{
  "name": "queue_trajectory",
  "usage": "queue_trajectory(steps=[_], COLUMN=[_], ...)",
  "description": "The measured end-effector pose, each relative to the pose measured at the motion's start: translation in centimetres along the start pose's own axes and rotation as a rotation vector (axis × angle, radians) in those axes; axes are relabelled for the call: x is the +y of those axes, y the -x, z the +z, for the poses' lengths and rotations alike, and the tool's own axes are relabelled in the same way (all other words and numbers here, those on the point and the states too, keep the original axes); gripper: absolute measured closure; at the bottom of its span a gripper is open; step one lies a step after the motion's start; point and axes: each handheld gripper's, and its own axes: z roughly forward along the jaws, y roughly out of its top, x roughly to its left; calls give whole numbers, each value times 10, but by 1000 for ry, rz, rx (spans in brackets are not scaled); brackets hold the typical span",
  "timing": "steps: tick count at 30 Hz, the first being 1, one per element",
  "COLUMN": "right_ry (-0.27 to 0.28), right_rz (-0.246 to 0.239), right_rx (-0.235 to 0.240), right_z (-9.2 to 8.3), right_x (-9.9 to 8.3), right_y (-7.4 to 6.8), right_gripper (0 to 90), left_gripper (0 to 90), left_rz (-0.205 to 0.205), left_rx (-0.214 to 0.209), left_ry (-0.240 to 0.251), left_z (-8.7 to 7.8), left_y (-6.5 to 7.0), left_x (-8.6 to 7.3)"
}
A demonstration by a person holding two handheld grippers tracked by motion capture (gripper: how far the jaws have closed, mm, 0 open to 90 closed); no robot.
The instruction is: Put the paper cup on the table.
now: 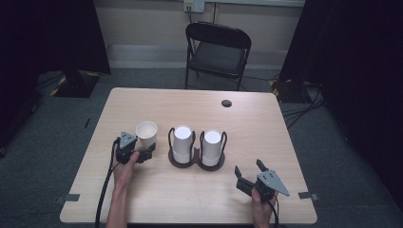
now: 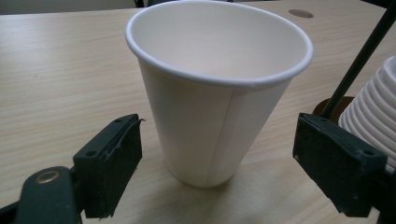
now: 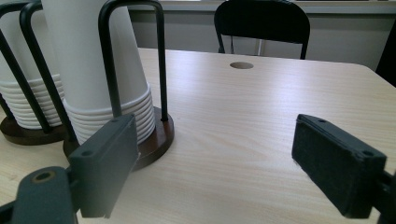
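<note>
- The high view takes in the whole tabletop (image 1: 190,199): a single paper cup (image 1: 146,134) stands left of a dark two-post cup holder (image 1: 196,163), and a black folding chair (image 1: 217,50) sits beyond the far edge.
- The left gripper view shows up close what the high view cannot: the paper cup (image 2: 217,88) stands between the jaws of the left hand-held gripper (image 2: 233,172), with clear gaps on both sides, so the jaws are spread wide and grip nothing.
- In the high view the left hand-held gripper (image 1: 142,154) lies just beside the cup's base, at its near side.
- The cup is upright, mouth up, its long axis vertical; its inside looks empty, and a seam runs down its near wall.
- The right gripper view shows two stacks of upturned cups (image 3: 100,60) inside the black wire loops, bottoms up and rims nested on the brown base.
- The right hand-held gripper (image 3: 215,163) is also wide open over bare wood, empty; in the high view it (image 1: 249,173) sits near the front right of the tabletop, apart from the holder.
</note>
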Motion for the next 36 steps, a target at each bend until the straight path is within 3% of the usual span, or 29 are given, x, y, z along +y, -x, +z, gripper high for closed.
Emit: queue_trajectory(steps=[9, 13, 16, 17, 22, 25, 27, 29, 36], right_ry=[6, 7, 3, 4, 8, 7, 1, 8, 5], right_rz=[0, 0, -2, -2, 0, -3, -4, -5, -7], right_rx=[0, -2, -3, -4, -4, -2, 1, -4, -3], right_z=[0, -1, 0, 0, -1, 0, 0, -1, 0], right_x=[0, 0, 0, 0, 0, 0, 0, 0, 0], right_y=[0, 0, 0, 0, 0, 0, 0, -1, -1], right_gripper=[140, 140, 140, 140, 140, 141, 141, 141, 141], left_gripper=[157, 157, 157, 156, 156, 155, 155, 155, 156], left_rz=[-13, -48, -41, -59, -33, -42, -36, -12, -14], left_rx=[10, -15, -9, -30, -32, -45, -29, -41, -102], left_ry=[26, 28, 35, 58, 91, 117, 122, 108, 102], left_z=[-27, -36, -43, -47, -58, -66, -68, -71, -75], left_y=[15, 23, 37, 42, 55, 62, 69, 77, 93], left_x=[-11, -17, -19, -19, -19, -19, -20, -23, -29])
